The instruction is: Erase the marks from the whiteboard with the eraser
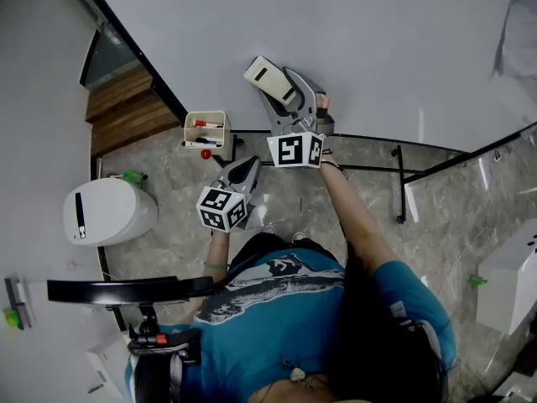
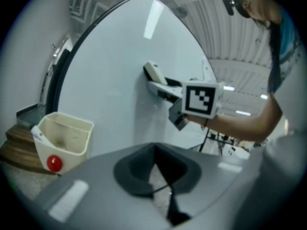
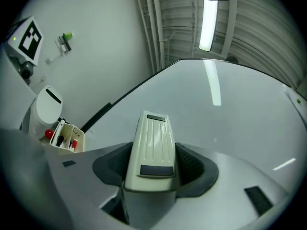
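The whiteboard fills the top of the head view, and I see no marks on the part in view. My right gripper is shut on a cream eraser, whose far end lies against the board. In the right gripper view the eraser sits lengthwise between the dark pads, over the white board. My left gripper hangs lower left, off the board, shut and empty. The left gripper view has its closed jaws below, with the eraser and right gripper beyond.
A cream box with markers and a red magnet hangs at the board's lower edge, left of the grippers. A white lidded bin stands on the marble floor. The board's black stand legs run along the floor at right.
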The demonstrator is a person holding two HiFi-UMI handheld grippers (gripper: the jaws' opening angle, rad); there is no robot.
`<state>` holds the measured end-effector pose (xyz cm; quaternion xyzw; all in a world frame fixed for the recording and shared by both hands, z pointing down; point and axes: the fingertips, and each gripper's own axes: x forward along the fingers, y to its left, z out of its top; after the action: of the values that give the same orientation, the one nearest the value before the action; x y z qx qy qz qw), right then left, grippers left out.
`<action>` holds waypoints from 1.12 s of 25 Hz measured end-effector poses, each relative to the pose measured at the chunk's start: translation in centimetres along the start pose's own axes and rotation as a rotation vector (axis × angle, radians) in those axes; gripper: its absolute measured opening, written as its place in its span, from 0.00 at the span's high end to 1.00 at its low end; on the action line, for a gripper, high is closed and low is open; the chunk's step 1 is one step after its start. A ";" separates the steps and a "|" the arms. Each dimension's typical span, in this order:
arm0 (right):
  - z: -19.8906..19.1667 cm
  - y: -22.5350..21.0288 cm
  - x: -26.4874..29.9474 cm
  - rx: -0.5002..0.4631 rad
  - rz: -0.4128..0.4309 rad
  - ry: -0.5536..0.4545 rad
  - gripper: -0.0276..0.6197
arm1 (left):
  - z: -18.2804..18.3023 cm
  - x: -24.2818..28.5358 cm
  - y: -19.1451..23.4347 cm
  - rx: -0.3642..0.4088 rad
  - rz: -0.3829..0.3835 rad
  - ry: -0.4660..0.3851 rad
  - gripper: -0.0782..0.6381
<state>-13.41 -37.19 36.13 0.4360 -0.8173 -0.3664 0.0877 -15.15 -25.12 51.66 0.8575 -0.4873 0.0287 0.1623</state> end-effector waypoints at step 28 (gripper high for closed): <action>-2.9 5.7 -16.8 0.450 -0.033 0.305 0.55 | -5.0 -2.1 -5.1 -0.005 -0.204 0.083 0.89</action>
<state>-5.62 -23.67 44.95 0.5079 -0.8483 -0.1069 0.1048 -11.40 -19.50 54.70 0.9003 -0.3905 0.0462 0.1864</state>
